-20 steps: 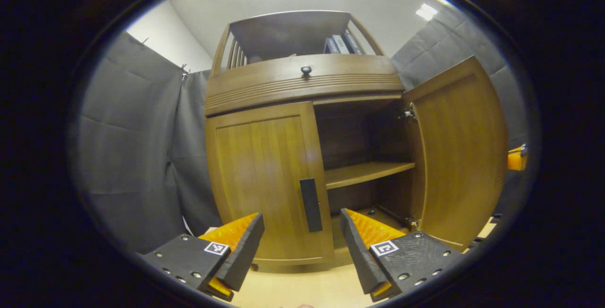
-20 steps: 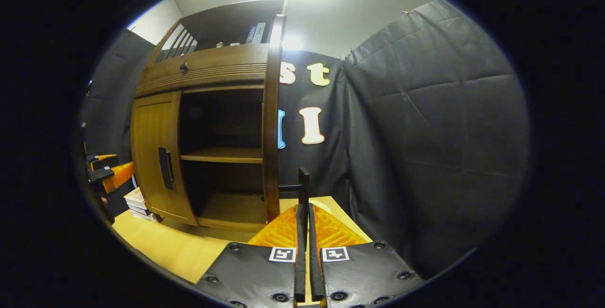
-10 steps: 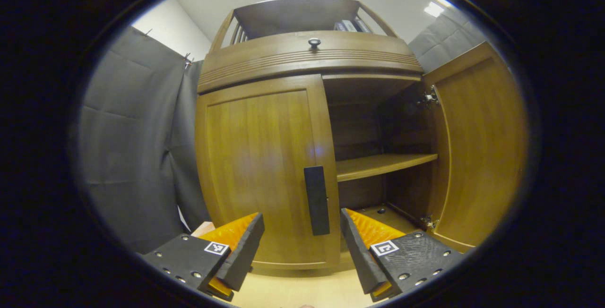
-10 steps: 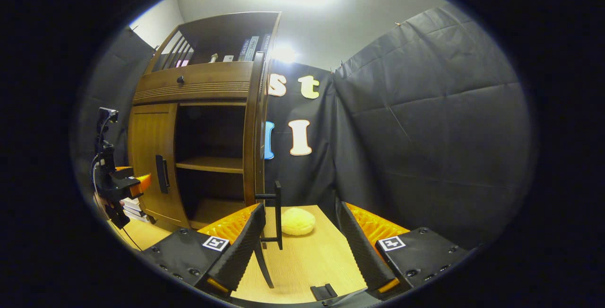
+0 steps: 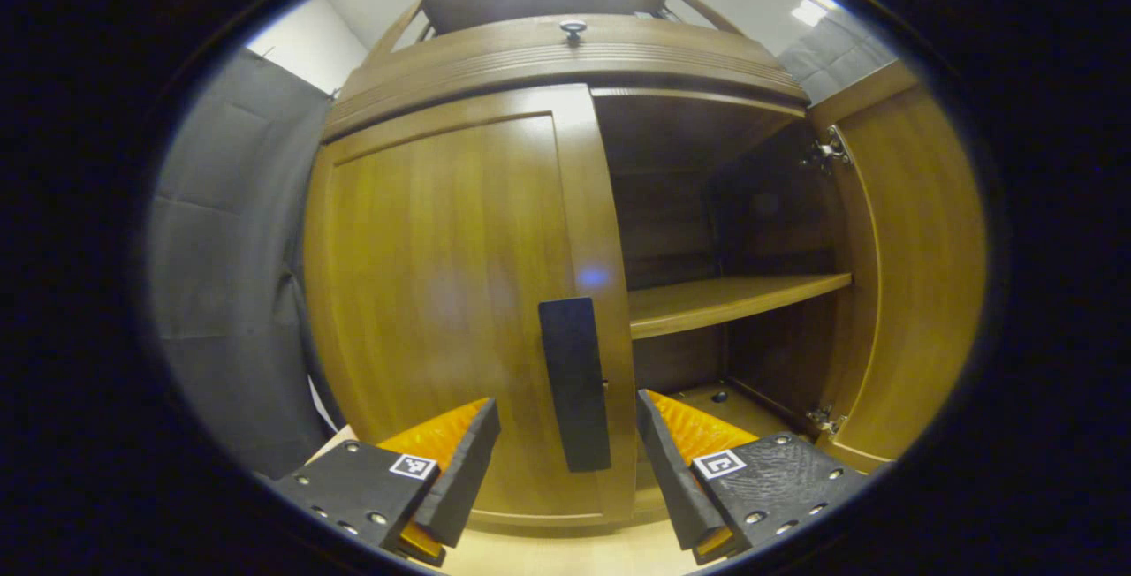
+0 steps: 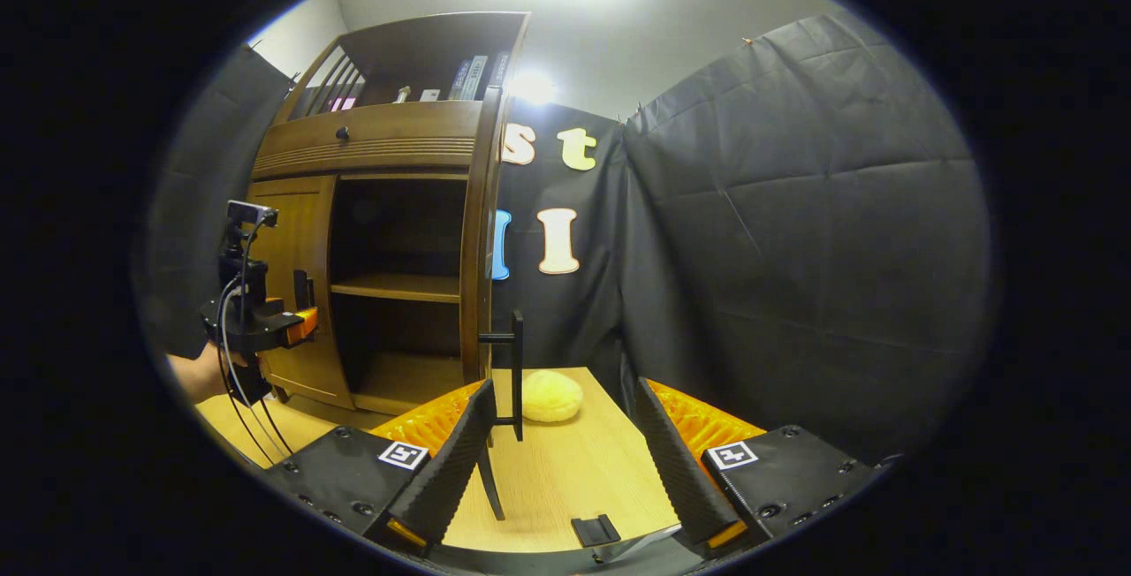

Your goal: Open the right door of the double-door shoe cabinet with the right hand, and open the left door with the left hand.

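The shoe cabinet (image 5: pixel 565 55) is filling the middle of the left gripper view. Its left door (image 5: pixel 442 293) is sitting closed, and the black handle (image 5: pixel 574 382) is standing at lower centre, between the spread fingers of the left gripper (image 5: pixel 565 470) — released, touching nothing. The right door (image 5: pixel 919 276) is standing swung out at the right edge, showing the inner shelf (image 5: pixel 733 298).

In the right gripper view the right gripper (image 6: pixel 565 461) is also released — its fingers are apart at the bottom, with the right door's handle (image 6: pixel 515 373) just beside the left finger. A yellow round thing (image 6: pixel 551 396) is lying on the wooden table (image 6: pixel 574 479). The left gripper (image 6: pixel 296 324) is showing at left, near the left door.
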